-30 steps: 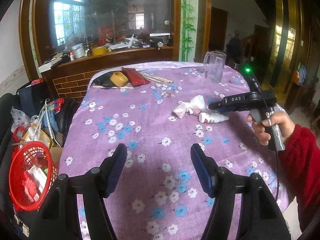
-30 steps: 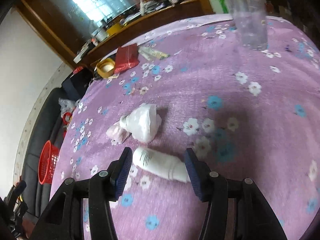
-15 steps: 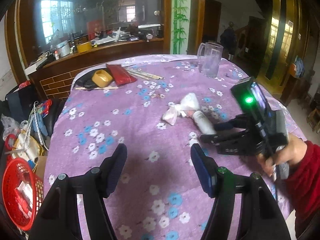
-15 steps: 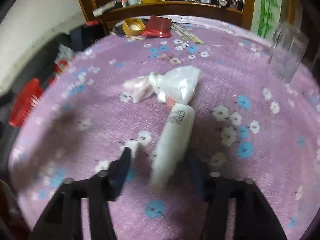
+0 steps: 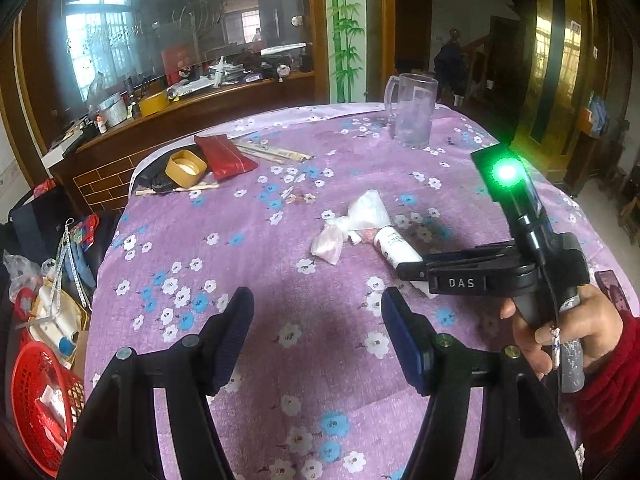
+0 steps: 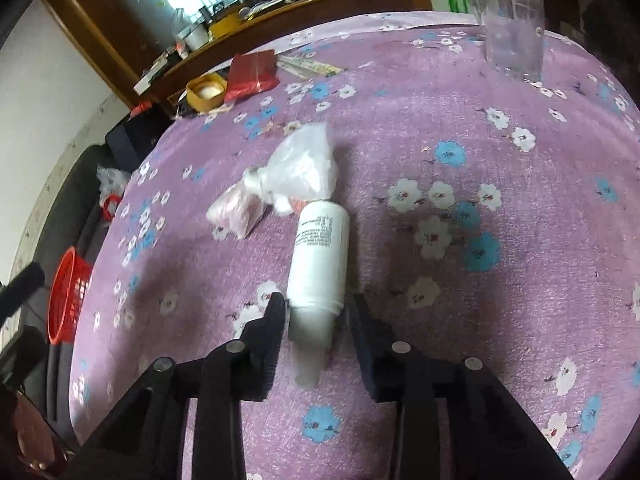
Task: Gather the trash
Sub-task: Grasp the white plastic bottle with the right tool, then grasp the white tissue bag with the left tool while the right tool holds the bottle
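Right wrist view: right gripper clamped on white plastic bottle lying on purple flowered tablecloth, jaws just closed in
Left gripper: open, holding nothing, over the cloth

"DAS" on the right hand-held gripper, small unreadable print on white bottle

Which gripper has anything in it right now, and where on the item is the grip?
The right gripper is closed on the white bottle, at its near, narrower end. The left gripper is open and empty.
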Available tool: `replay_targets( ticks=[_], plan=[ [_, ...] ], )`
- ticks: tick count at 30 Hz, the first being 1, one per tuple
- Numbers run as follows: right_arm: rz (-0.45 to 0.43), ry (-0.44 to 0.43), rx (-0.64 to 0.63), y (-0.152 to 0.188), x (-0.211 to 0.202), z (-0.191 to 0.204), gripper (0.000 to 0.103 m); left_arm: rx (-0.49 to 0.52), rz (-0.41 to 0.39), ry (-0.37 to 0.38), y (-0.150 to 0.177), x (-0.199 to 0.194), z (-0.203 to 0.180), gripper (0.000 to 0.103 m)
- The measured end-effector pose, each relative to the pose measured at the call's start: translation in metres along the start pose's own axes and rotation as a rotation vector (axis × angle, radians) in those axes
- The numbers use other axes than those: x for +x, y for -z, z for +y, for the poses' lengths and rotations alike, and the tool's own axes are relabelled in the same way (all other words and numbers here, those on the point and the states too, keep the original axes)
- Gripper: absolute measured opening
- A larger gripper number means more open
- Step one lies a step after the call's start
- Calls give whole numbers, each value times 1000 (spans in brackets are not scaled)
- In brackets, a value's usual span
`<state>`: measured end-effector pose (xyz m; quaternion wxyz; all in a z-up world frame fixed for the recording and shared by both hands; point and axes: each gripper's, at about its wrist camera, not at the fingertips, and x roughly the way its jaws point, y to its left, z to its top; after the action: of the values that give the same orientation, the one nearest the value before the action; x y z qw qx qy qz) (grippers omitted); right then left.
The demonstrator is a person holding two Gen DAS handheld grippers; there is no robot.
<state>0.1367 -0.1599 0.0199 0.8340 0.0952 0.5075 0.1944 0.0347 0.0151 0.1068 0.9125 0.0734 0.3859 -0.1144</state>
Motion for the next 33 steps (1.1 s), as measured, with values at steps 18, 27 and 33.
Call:
replay_targets(
  ticks=[18, 27, 33],
  plan=[
    [-221, -62, 147, 2, -63, -51, 32, 73, -17, -36, -54, 85, -21, 76],
    [-238, -79, 173, 2, -73, -55, 32, 260, 130, -9, -50, 168, -43, 76],
    [-232, -78, 170, 2, -70, -55, 32, 186, 151, 3, -54, 191, -43, 52]
  ],
)
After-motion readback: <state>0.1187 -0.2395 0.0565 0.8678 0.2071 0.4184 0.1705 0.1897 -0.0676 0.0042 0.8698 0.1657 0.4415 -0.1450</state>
